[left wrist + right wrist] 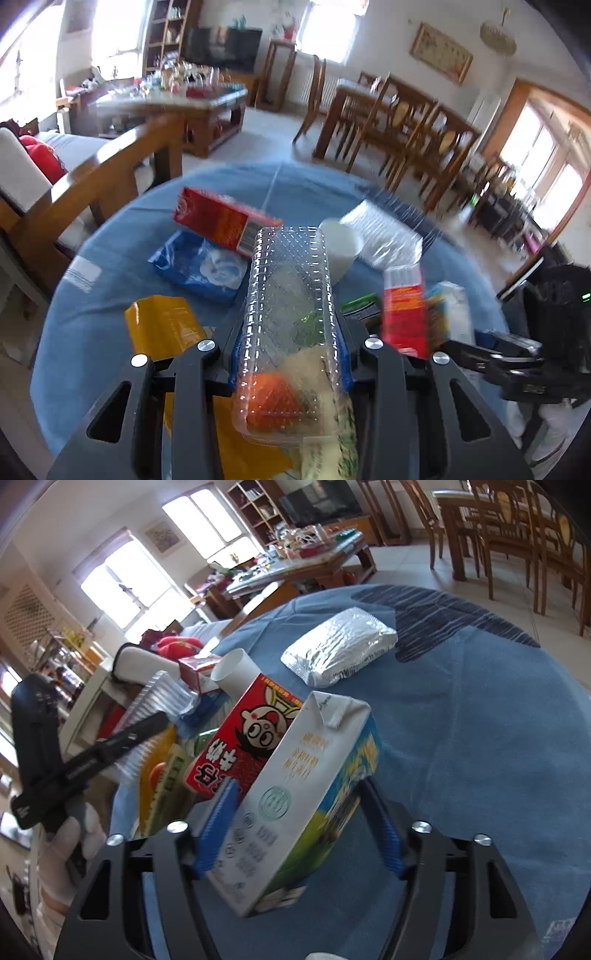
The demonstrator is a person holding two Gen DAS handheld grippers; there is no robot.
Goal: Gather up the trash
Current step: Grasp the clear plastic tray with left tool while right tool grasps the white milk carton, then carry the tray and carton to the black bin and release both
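Note:
My left gripper point(290, 354) is shut on a clear plastic clamshell tray point(288, 295), held above the blue table point(110, 280). My right gripper point(299, 823) is shut on a white milk carton point(295, 797), tilted above the table. In the left wrist view the right gripper point(513, 362) shows at the right edge. On the table lie a red box point(221, 221), a blue packet point(199, 269), a yellow packet point(162, 325), a white paper cup point(341, 247), a silver foil pouch point(340, 650) and a red cartoon carton point(243, 738).
A wooden-armed sofa point(92, 184) stands left of the table. A cluttered coffee table point(173, 99) is behind. Dining table and chairs point(399, 122) stand at the back right. The right half of the blue table point(480, 738) carries only the foil pouch.

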